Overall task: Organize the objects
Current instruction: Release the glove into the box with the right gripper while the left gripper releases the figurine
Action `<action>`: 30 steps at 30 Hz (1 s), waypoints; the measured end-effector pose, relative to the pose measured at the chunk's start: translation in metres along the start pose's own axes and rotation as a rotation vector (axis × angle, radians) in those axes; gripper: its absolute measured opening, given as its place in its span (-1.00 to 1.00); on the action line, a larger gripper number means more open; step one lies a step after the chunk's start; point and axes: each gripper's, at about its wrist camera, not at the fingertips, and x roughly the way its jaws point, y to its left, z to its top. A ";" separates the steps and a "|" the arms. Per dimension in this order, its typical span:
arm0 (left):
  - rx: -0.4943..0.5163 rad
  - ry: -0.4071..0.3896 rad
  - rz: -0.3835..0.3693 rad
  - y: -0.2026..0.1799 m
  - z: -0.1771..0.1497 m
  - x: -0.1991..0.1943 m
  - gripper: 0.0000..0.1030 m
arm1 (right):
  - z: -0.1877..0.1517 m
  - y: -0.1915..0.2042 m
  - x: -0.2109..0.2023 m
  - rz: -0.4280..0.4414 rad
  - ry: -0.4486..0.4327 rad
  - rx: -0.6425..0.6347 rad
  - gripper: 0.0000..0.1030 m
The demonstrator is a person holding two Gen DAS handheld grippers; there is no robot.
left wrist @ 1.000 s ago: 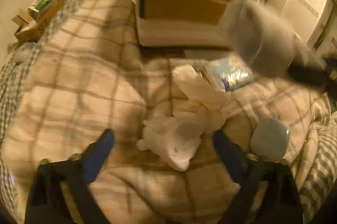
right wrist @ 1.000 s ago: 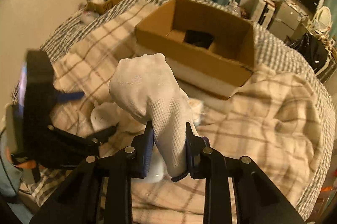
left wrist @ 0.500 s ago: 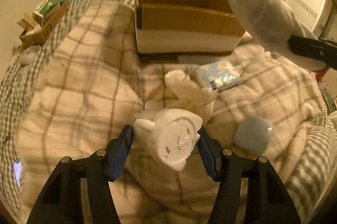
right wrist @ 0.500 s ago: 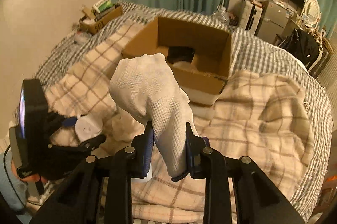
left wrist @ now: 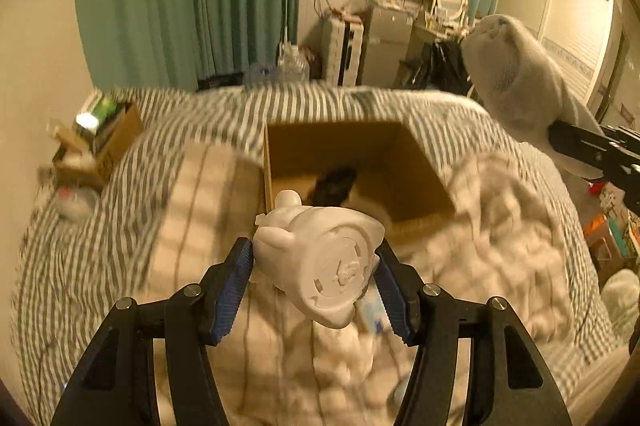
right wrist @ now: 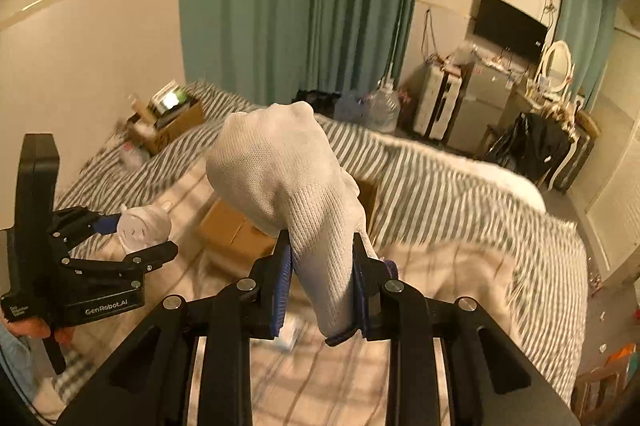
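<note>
Left hand-held gripper point(left wrist: 314, 280) clamps white figurine point(left wrist: 320, 262), right hand-held gripper point(right wrist: 320, 282) clamps sock point(right wrist: 288, 194)

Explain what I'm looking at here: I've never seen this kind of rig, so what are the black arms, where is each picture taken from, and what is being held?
There is no robot. A person holds a two-finger tool in each hand, and a fisheye camera on each tool looks forward along its fingers, so the black bars at the bottom of each picture are that tool's own fingers. In the left wrist view, the left tool is shut on a white plastic figurine. In the right wrist view, the right tool is shut on a white knitted glove. Each tool also shows at the edge of the other's picture. Below them is a bed with a plaid blanket, and on it an open cardboard box with something dark inside, too blurred to name.
</note>
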 end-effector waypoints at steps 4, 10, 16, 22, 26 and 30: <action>0.008 -0.045 0.003 0.005 0.028 0.010 0.20 | 0.029 -0.005 0.020 -0.015 -0.026 0.004 -0.50; 0.006 -0.066 0.019 0.014 0.049 0.047 0.20 | 0.038 -0.009 0.087 0.006 0.011 0.030 -0.51; 0.053 -0.036 0.006 0.005 0.052 0.093 0.20 | 0.014 -0.020 0.164 0.040 0.077 0.088 -0.51; 0.088 0.011 0.008 -0.010 0.047 0.144 0.20 | -0.009 -0.037 0.214 0.060 0.134 0.121 -0.51; 0.085 0.046 -0.007 -0.018 0.033 0.164 0.20 | -0.015 -0.049 0.223 0.106 0.132 0.157 -0.50; 0.089 0.057 -0.025 -0.022 0.025 0.162 0.26 | -0.011 -0.060 0.208 0.169 0.082 0.213 -0.21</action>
